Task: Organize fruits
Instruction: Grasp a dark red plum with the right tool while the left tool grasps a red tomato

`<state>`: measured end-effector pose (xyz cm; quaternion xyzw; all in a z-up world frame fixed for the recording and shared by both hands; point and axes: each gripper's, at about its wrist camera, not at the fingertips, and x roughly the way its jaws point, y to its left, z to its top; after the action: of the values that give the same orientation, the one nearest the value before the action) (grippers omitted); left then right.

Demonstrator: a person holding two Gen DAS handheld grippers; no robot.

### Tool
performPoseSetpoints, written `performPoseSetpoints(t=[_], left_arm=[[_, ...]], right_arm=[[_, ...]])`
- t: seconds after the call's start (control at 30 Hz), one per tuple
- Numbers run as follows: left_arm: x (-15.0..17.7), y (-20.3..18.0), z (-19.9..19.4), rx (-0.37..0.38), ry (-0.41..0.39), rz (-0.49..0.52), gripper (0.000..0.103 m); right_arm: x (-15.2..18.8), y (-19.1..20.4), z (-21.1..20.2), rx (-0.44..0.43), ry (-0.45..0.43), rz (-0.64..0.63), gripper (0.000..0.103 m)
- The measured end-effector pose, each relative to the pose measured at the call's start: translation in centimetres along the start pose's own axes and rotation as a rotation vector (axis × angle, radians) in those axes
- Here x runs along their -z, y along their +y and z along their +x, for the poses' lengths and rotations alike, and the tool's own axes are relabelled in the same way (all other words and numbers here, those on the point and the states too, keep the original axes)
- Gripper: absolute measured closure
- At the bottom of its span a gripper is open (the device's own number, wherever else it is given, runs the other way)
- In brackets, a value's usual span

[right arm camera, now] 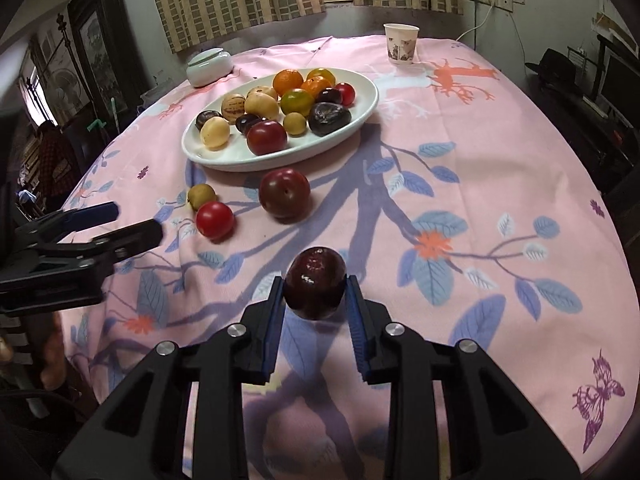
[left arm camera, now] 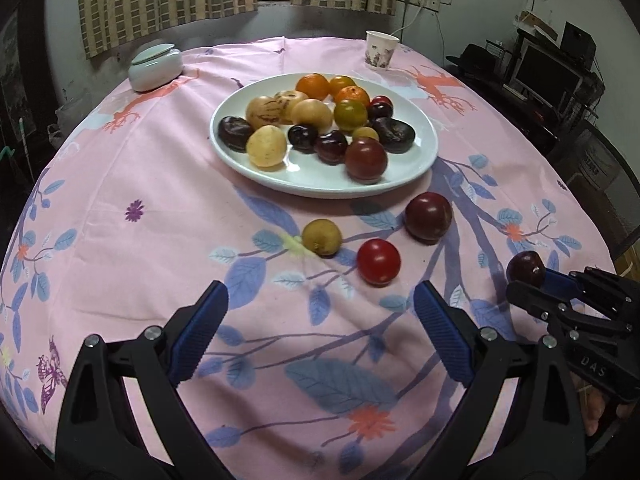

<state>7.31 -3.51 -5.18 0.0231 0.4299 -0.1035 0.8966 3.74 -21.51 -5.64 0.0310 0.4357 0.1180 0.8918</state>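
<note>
My right gripper (right arm camera: 315, 285) is shut on a dark red plum (right arm camera: 315, 282), both blue pads pressing its sides just above the cloth; the same plum (left arm camera: 526, 269) shows at the right edge of the left wrist view. My left gripper (left arm camera: 320, 300) stands open over bare cloth with nothing between its fingers. Three loose fruits lie ahead of it: a red tomato (left arm camera: 378, 261), a small yellow-green fruit (left arm camera: 321, 237) and a large dark red plum (left arm camera: 428, 216). Beyond them a white oval plate (left arm camera: 416, 168) holds several oranges, yellow fruits and dark plums.
A pink floral tablecloth (left arm camera: 160, 240) covers the round table. A paper cup (left arm camera: 380, 49) stands at the far edge and a pale lidded jar (left arm camera: 156, 67) at the far left. Dark shelves and a monitor (left arm camera: 548, 76) crowd the right; curtains hang behind.
</note>
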Motion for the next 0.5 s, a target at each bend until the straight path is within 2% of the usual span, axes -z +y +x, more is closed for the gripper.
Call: performPoseSetpoints(t=[0.2,0.3,0.37,0.5], left_arm=[[-0.8,-2.6,2.5,0.003,0.032,0.03,0.01],[-1.2,-3.3,3.6,0.002,0.056,0.035,0.03],[-1.3,-3.6,4.6,0.003,0.087,0.037,0.069],[-1.2,-3.8,5.0,0.01,0.09,0.032,0.072]], right_arm=[[0.9,-1.6,-0.9,-0.028,-0.018,0.028,0.072],[1.1,-2.2,-1.1,-0.037,-0.021,0.033,0.072],[1.2,-2.3,-1.1,-0.047,-0.019,0.032,0.072],[1.4,-2.5,-1.0,-0.065,-0.015,0.032,0.072]])
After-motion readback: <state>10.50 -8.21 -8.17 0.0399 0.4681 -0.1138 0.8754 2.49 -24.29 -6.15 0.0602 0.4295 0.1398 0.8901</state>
